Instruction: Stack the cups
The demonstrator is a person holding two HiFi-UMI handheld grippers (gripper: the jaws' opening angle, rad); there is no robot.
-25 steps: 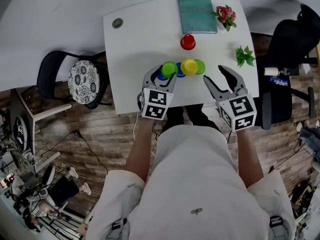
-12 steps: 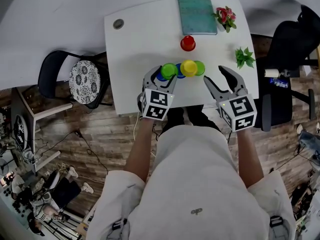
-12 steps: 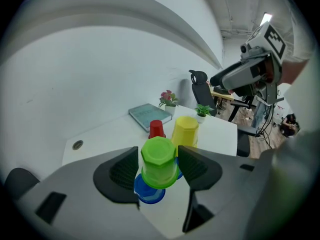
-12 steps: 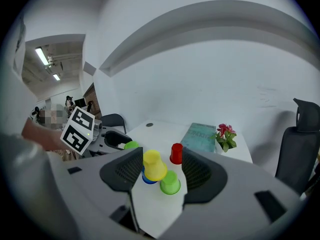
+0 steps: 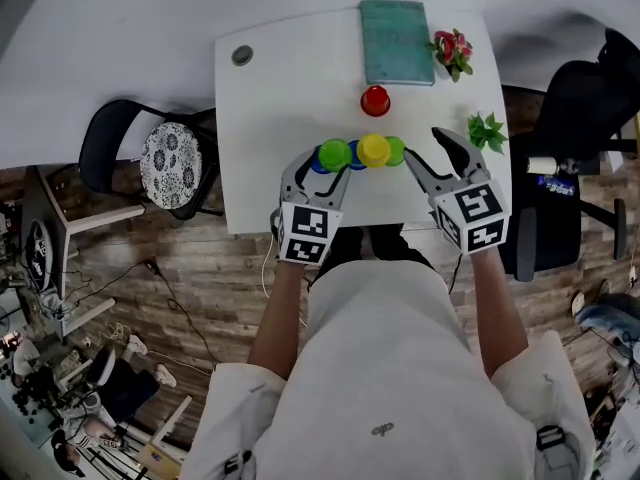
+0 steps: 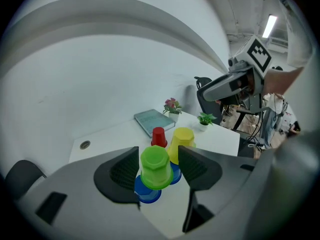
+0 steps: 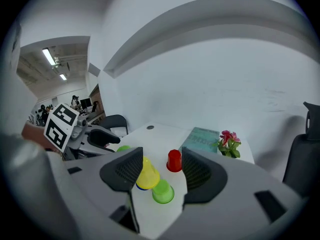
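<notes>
On the white table (image 5: 290, 78) near its front edge stand upside-down cups in a row. A green cup (image 5: 335, 154) sits on a blue cup (image 5: 319, 163). Beside it a yellow cup (image 5: 374, 149) sits on another blue one, then a second green cup (image 5: 397, 149). A red cup (image 5: 376, 99) stands alone farther back. My left gripper (image 5: 320, 171) is open, and in the left gripper view the stacked green cup (image 6: 156, 166) stands between its pads. My right gripper (image 5: 425, 150) is open just right of the row, facing the yellow cup (image 7: 146, 174) and low green cup (image 7: 163, 191).
A teal book (image 5: 396, 28) lies at the table's far edge with a small pink flower pot (image 5: 452, 46) beside it. A little green plant (image 5: 487, 128) stands by the right edge. A patterned-seat chair (image 5: 165, 158) is at the left and a black office chair (image 5: 575, 78) at the right.
Both grippers have moved forward toward the cup row. The left jaws now reach around the left green cup, and the right gripper has drawn closer to the right green cup.
</notes>
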